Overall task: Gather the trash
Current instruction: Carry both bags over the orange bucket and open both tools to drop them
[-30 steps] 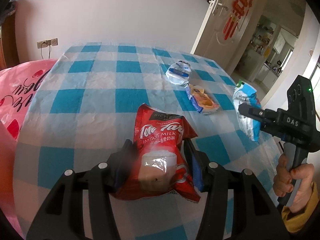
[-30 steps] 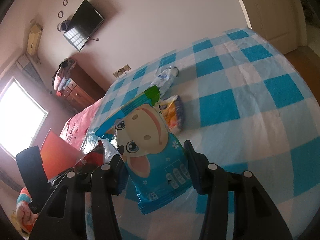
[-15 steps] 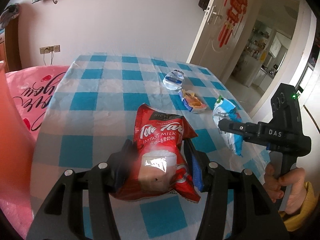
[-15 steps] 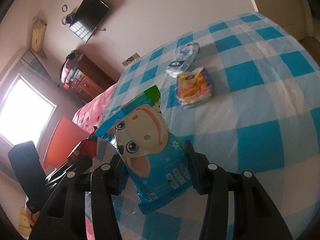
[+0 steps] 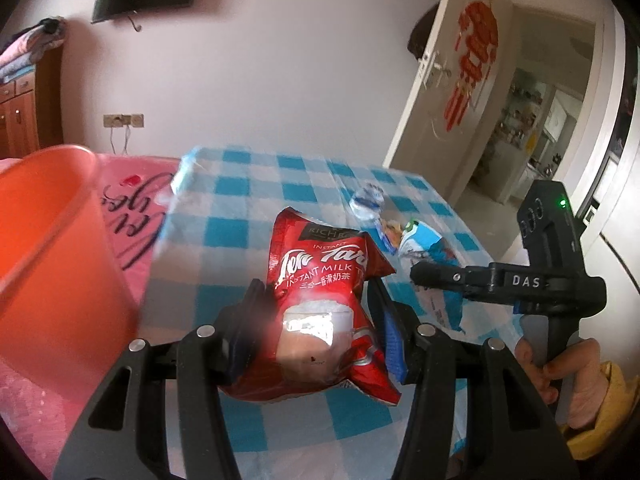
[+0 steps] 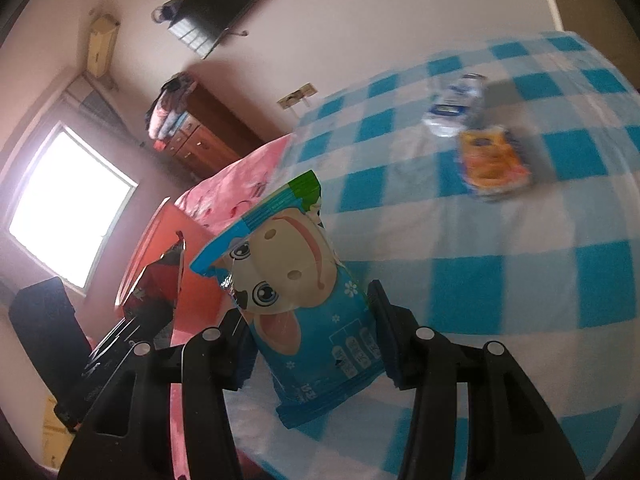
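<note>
Left gripper [image 5: 316,312] is clamped on the crinkly red foil milk-tea packet [image 5: 320,300], lifted above the blue-and-white checked tablecloth [image 5: 248,216], orange plastic bin [image 5: 48,232] just left. Right gripper [image 6: 310,336] pinches the blue cartoon-cow snack bag [image 6: 304,280]. Farther off lie 2 wrappers: an orange-yellow packet [image 6: 492,164], then a crumpled blue-white one [image 6: 452,108].

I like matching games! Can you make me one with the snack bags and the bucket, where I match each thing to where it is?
Things:
1. red milk tea packet
2. blue cow packet
3. orange bucket
4. yellow snack wrapper

Places:
A. lying on the checked tablecloth
B. pinched in the right gripper
C. pinched in the left gripper
D. beside the table, over the pink bedding

Pairs: 1-C, 2-B, 3-D, 4-A
</note>
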Tool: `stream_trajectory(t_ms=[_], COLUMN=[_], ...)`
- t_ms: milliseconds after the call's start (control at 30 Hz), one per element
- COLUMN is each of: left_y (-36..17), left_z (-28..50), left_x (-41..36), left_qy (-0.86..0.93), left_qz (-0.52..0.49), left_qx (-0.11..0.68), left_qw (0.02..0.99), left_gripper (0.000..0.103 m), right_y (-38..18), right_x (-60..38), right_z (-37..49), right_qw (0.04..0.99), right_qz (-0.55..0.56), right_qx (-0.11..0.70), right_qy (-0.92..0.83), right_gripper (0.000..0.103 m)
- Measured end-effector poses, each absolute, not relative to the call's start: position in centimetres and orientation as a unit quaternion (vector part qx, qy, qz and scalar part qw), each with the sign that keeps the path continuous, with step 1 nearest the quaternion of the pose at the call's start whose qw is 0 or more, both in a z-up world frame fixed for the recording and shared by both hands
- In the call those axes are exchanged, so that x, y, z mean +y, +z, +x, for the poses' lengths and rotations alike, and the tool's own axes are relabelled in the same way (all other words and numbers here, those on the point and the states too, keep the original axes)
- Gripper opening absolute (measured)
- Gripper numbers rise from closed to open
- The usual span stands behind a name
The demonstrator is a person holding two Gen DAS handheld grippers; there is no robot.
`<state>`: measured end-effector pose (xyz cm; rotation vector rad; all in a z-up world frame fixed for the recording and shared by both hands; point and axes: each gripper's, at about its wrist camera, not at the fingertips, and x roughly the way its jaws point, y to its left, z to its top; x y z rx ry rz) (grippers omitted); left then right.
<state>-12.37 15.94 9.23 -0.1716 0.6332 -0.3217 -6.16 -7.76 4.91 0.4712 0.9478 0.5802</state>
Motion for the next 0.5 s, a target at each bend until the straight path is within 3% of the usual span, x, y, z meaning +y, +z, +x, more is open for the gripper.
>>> stream_trajectory(t_ms=[500], left_y=[15.2], left_z=[-16.8], left_x=[27.5], left_qy=[-0.015], left_qz=[-0.123], left_qx=[0.222], left_qw=[0.967], left_gripper=[0.054], right_y=[13.5], right_x=[6.3], right_z=[-3.9], right_qw=[0.796], right_qz=[0.184], right_qx=[0.42], right_qy=[0.396], right_gripper=[0.051])
